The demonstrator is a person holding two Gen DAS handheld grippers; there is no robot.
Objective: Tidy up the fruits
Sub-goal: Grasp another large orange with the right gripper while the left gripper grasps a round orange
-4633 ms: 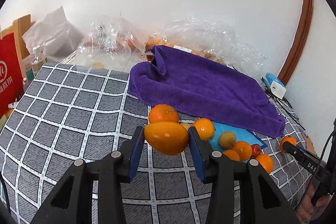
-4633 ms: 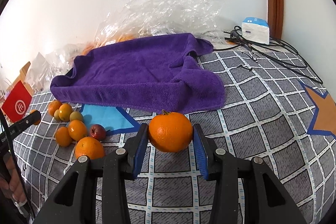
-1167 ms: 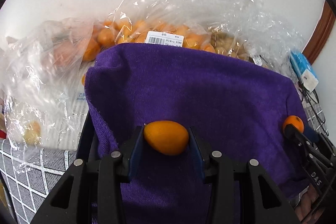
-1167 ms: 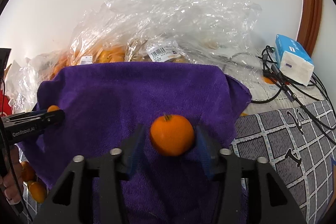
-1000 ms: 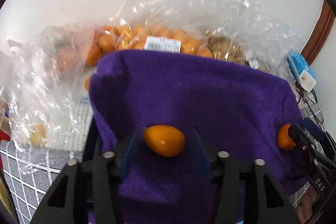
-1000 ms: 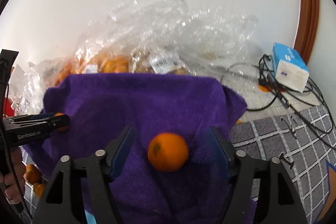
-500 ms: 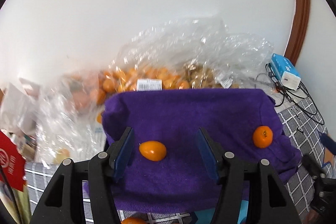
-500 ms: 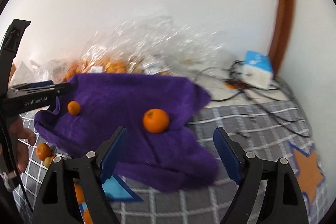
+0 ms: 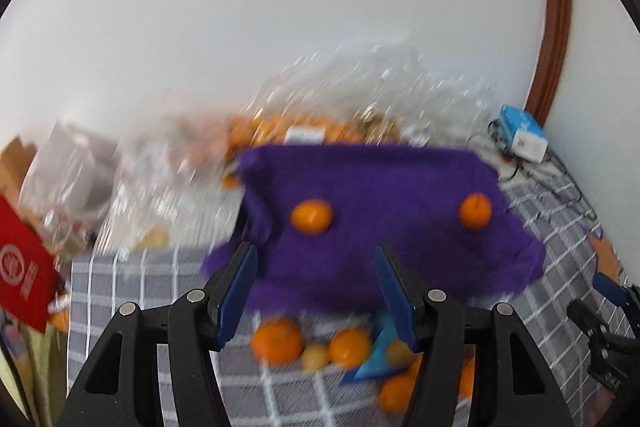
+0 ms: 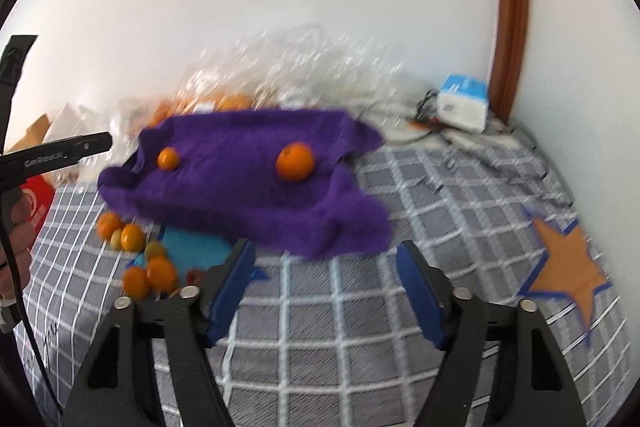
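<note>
A purple towel [image 9: 380, 203] [image 10: 248, 171] lies on the grey checked cloth near the wall. Two oranges rest on it: an oval one [image 9: 311, 215] [image 10: 168, 159] at its left and a round one [image 9: 475, 211] [image 10: 295, 161] at its right. My left gripper [image 9: 316, 281] hangs open and empty in front of the towel. My right gripper [image 10: 324, 287] is also empty, its jaws closing with nothing between them. A heap of loose fruit [image 9: 316, 345] [image 10: 140, 259] sits on the cloth just before the towel. Both views are blurred.
Clear plastic bags of fruit [image 9: 304, 131] [image 10: 256, 83] pile up against the wall. A blue and white box [image 9: 524, 139] [image 10: 464, 103] with cables sits at the back right. A red bag [image 9: 24, 267] stands at the left. A hand [image 10: 16, 227] holds the left gripper.
Both grippers let go of their oranges on the purple towel and drew back from it. The towel and both oranges now look smaller and farther. The right jaws have narrowed.
</note>
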